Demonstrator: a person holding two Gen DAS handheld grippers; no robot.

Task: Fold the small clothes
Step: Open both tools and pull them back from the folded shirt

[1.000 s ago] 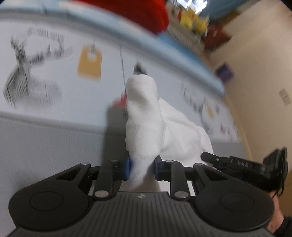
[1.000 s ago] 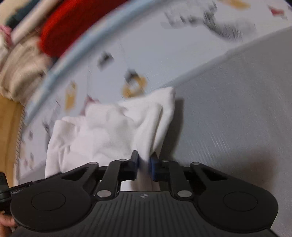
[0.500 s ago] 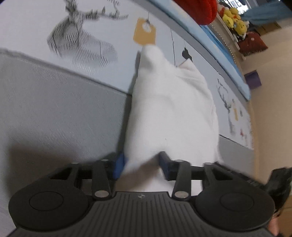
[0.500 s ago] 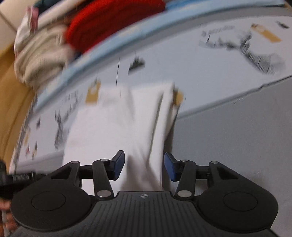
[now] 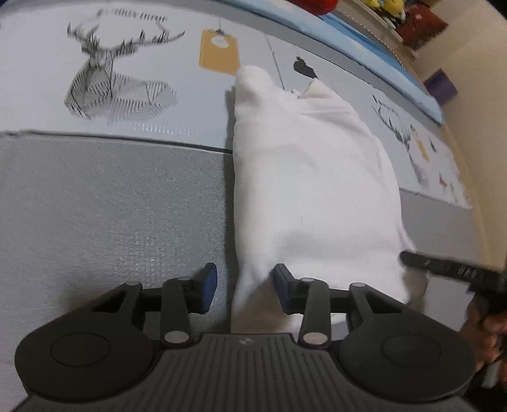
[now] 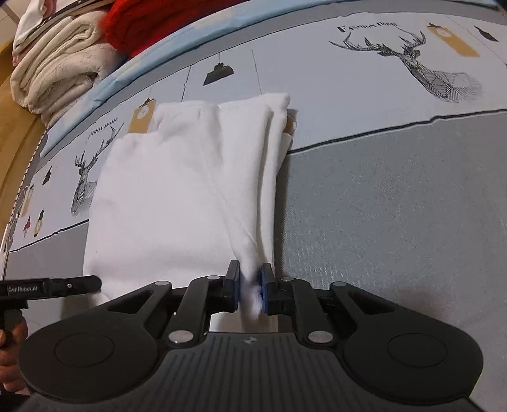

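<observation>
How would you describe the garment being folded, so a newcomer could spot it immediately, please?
Find the bed cover, grey in front and printed with deer heads behind. Across that border lies the white garment, its near corner between the right gripper. It is plain white, unlike the red bundle behind.

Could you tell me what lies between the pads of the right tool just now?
A bunched edge of the white garment sits between the closing right tool pads, per the right wrist view.

Bedsheet [image 6: 364,104] w/ geometric deer-head prints, tan tags & small black hanging shapes – grey woven band [image 6: 396,206] along near side, pale blue strip [image 5: 380,66] at far edge. Folded cream blankets [image 6: 54,69] stacked far left, red fabric [image 6: 152,22] beside them. Purple box [image 5: 440,87] on floor by wall.
</observation>
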